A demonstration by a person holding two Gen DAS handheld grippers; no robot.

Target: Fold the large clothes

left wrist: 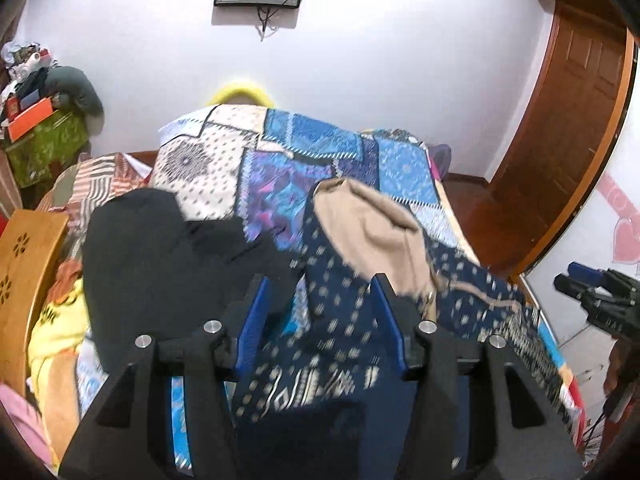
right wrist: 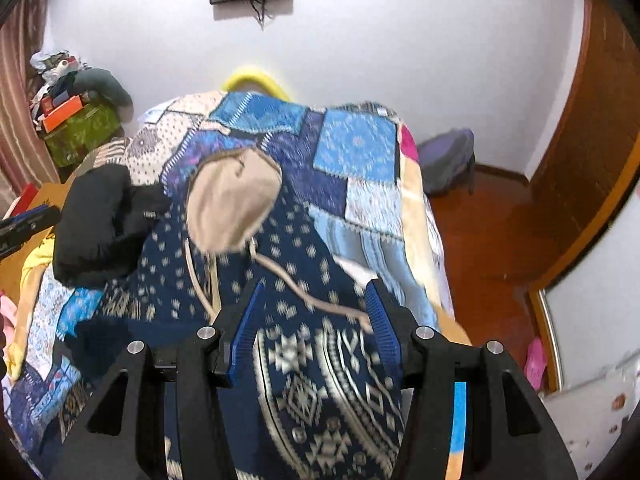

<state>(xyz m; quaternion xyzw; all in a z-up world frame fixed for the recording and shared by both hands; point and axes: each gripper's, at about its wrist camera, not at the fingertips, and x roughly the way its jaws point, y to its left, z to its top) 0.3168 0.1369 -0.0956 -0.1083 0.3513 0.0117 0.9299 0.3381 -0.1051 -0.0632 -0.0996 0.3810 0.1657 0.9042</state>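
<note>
- Lying on the patchwork quilt (right wrist: pixel 360 148), the navy patterned hoodie (right wrist: pixel 304 360) shows its rounded beige hood (right wrist: pixel 232 200) at 11 o'clock.
- Left gripper (left wrist: pixel 320 300) and right gripper (right wrist: pixel 316 304) both hover with jaws spread apart over the knit fabric.
- Black garment (left wrist: pixel 152 256) bunches at 10 o'clock.

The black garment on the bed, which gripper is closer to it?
Left. The black garment lies just ahead-left of the left gripper; the right gripper sits farther right, over the navy patterned hoodie.

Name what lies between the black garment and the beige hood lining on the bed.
In the left wrist view, a strip of the blue patchwork bedspread lies between the black garment and the hood lining.
</note>
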